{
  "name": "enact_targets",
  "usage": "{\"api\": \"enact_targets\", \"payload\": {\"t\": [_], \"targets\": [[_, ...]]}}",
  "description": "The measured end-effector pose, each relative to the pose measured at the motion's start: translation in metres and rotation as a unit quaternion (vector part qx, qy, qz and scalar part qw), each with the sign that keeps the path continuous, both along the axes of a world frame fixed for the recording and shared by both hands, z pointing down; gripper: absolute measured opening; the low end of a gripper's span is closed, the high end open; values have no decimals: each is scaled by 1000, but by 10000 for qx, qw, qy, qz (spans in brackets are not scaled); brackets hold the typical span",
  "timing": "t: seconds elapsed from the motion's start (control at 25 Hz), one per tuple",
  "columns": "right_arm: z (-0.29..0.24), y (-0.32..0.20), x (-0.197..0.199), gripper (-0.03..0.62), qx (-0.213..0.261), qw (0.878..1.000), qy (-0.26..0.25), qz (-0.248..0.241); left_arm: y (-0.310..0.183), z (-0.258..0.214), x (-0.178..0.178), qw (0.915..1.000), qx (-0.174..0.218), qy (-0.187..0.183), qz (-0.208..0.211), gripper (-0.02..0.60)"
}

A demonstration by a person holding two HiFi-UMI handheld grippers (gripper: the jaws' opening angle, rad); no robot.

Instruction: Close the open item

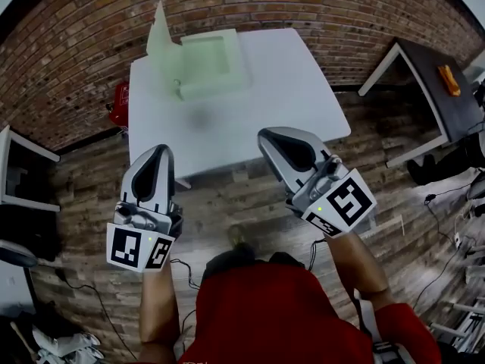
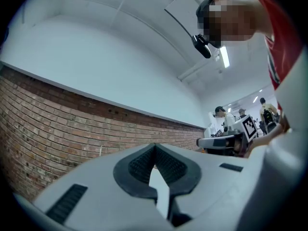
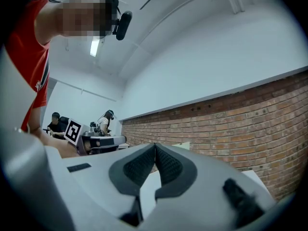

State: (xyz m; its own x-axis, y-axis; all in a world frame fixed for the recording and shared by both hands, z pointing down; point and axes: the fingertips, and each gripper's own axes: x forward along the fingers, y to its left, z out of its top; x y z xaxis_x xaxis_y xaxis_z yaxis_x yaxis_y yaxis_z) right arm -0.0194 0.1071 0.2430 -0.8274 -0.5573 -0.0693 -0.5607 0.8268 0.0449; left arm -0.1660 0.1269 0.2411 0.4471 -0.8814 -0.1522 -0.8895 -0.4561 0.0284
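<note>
A pale green box (image 1: 208,67) lies on the white table (image 1: 288,97) near its far left corner, its lid (image 1: 161,35) standing open and upright on the left side. Both grippers hang well short of the table, over the wooden floor. My left gripper (image 1: 161,152) is shut with nothing in it; in its own view the left gripper (image 2: 154,147) tilts up toward the brick wall. My right gripper (image 1: 265,136) is shut and empty too, near the table's front edge. The right gripper (image 3: 155,146) in its own view also aims at the wall, with the lid's tip (image 3: 182,146) just past it.
A brick wall (image 1: 250,2) runs behind the table. A dark desk (image 1: 436,82) with an orange object (image 1: 449,80) stands at the right. A red item (image 1: 120,103) sits on the floor left of the table. Cables (image 1: 447,218) lie on the floor. Other people (image 3: 103,121) work in the background.
</note>
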Motion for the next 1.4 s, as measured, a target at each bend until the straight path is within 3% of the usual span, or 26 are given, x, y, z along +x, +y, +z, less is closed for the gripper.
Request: {"api": "enact_targets", "payload": {"t": [0.4, 0.8, 1.4], "targets": [[3, -60, -35, 32, -29, 9998, 128, 147, -66, 10, -32, 9998, -29, 105, 189, 12], [10, -103, -42, 34, -154, 9995, 178, 188, -108, 21, -44, 9997, -142, 128, 140, 12], [28, -186, -40, 38, -449, 9989, 127, -110, -177, 37, -58, 9981, -344, -6, -511, 12]]}}
